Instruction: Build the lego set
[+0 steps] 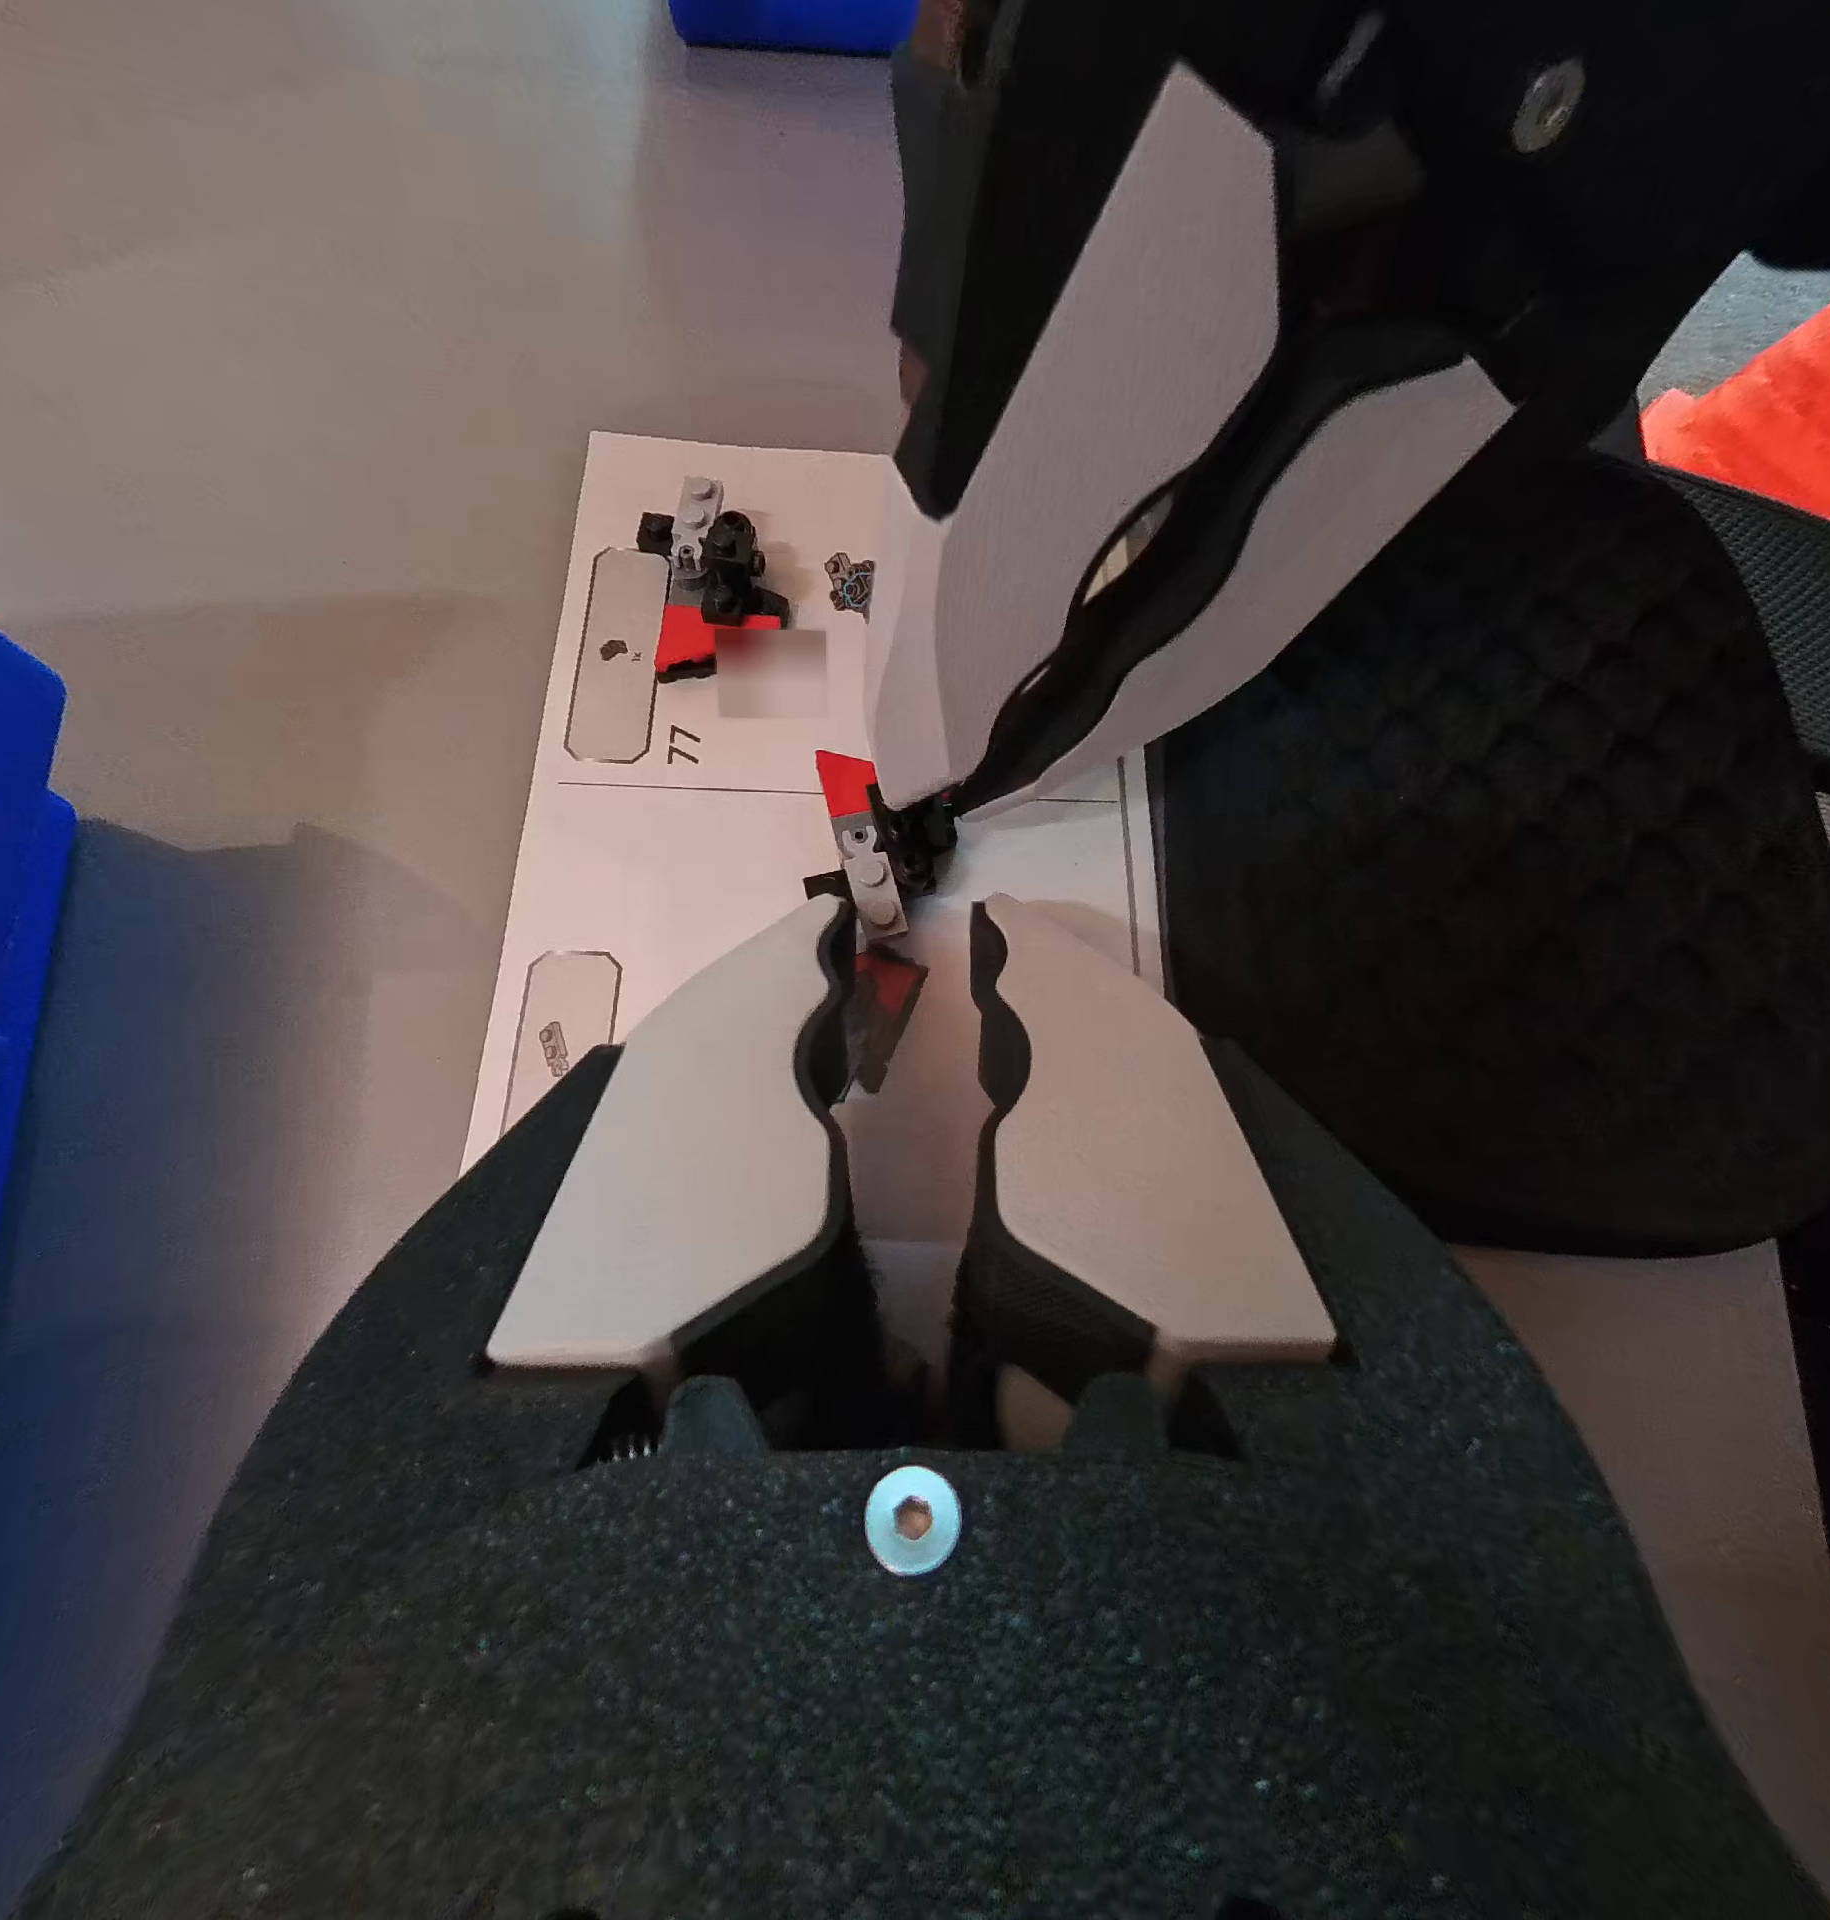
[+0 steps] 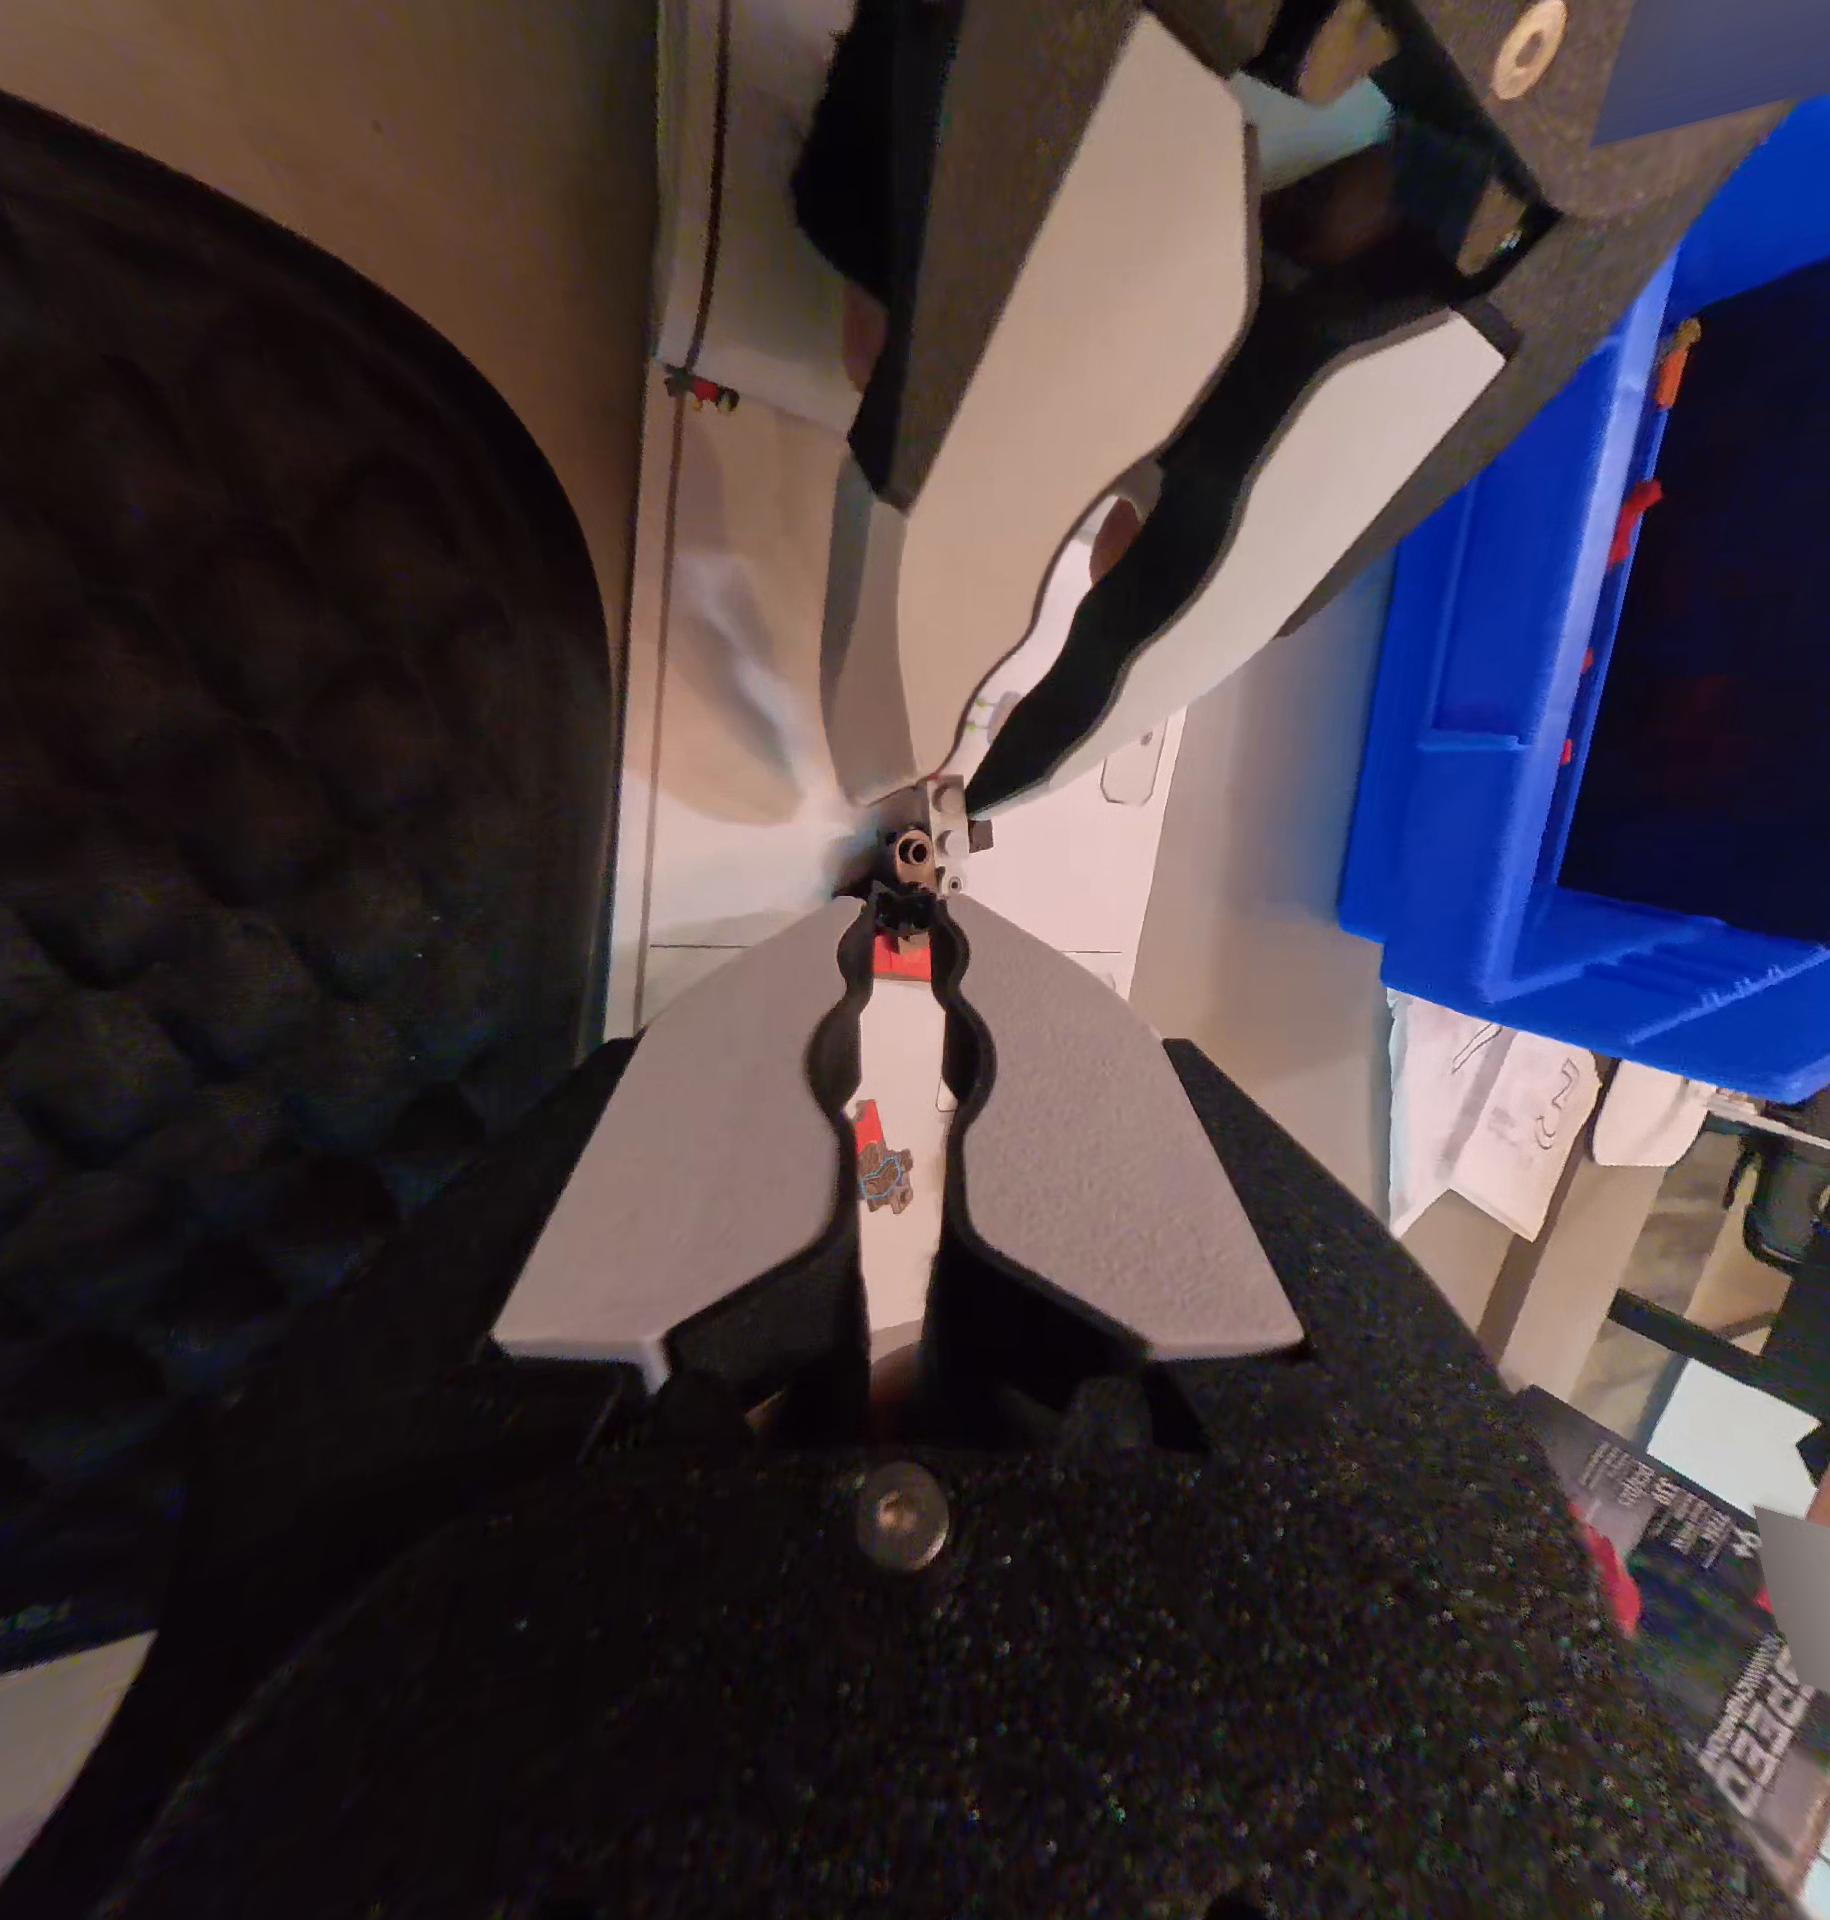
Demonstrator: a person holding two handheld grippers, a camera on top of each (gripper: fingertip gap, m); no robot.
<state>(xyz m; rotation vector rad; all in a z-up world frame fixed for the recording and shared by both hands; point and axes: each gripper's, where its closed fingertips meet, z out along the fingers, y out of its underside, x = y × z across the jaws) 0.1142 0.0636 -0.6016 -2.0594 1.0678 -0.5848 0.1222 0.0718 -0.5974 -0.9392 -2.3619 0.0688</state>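
Your right gripper has its fingers clamped on the black end of a small red, grey and black lego assembly, held just above the open instruction booklet. Your left gripper has its fingers apart, the left fingertip touching the assembly's grey plate; in the right wrist view the left gripper meets that same assembly from above. A second, similar lego assembly lies on the booklet's far page. The booklet rests on the pale bench, with blue bins beside it and a black mesh chair seat at its edge.
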